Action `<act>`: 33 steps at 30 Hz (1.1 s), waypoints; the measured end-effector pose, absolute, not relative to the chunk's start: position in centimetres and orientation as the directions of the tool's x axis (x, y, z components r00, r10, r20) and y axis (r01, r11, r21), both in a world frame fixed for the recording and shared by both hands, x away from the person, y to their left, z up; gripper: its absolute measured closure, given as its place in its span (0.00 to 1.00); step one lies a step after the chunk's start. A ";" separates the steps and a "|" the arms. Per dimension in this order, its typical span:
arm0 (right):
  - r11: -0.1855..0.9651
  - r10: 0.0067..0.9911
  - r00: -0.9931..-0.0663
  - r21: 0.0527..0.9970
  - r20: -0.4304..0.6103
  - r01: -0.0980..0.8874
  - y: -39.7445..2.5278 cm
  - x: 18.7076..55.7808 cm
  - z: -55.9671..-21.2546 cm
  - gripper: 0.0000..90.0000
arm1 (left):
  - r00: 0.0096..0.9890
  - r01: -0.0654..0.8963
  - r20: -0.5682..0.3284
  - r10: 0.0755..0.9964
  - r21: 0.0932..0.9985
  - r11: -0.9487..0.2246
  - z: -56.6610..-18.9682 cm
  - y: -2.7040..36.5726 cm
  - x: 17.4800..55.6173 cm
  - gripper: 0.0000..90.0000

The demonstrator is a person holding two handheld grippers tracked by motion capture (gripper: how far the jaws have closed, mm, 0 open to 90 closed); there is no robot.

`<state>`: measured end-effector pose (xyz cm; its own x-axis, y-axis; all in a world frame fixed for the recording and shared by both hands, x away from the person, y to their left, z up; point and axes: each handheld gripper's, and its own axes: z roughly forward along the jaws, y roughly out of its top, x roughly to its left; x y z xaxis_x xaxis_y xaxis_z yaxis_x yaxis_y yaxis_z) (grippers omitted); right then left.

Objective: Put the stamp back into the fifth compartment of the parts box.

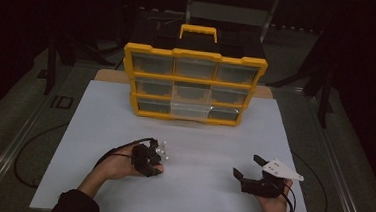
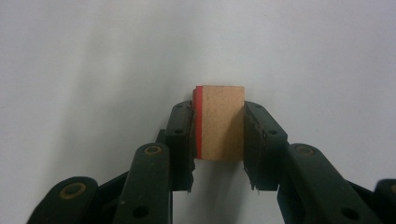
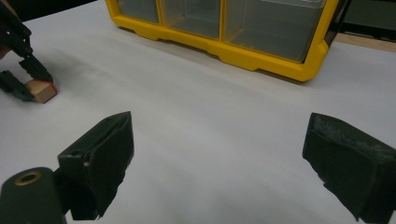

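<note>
Dark surroundings frame our white table sheet (image 1: 184, 136), and at its far side stands the yellow drawer cabinet (image 1: 193, 81), three rows of clear drawers, with the bottom middle drawer (image 1: 189, 110) looking pulled forward a little. Nearer to us, our left gripper (image 1: 153, 159) rests low on the sheet at the near left, and our right gripper (image 1: 251, 173) waits at the near right, well apart from it. In the right gripper view its jaws stand wide apart with nothing between them. Smallest of all is the wooden block (image 2: 220, 122), tan with a red edge: in the left gripper view the jaws are pressed against its two sides, so we have it clamped, low at the sheet. We judge the pick-up is just secured. Next we would need a clean lift and a carry toward the cabinet, probably that forward drawer, keeping the squeeze steady so the block does not twist.
</note>
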<state>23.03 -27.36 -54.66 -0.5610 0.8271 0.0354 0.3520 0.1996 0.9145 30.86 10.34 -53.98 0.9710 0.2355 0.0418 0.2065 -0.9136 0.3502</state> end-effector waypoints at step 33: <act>0.198 0.827 -0.560 0.913 0.039 0.356 -27.4 23.0 -54.7 0.10 | 0.929 0.302 0.070 0.363 0.422 -0.855 -51.9 12.4 31.5 0.74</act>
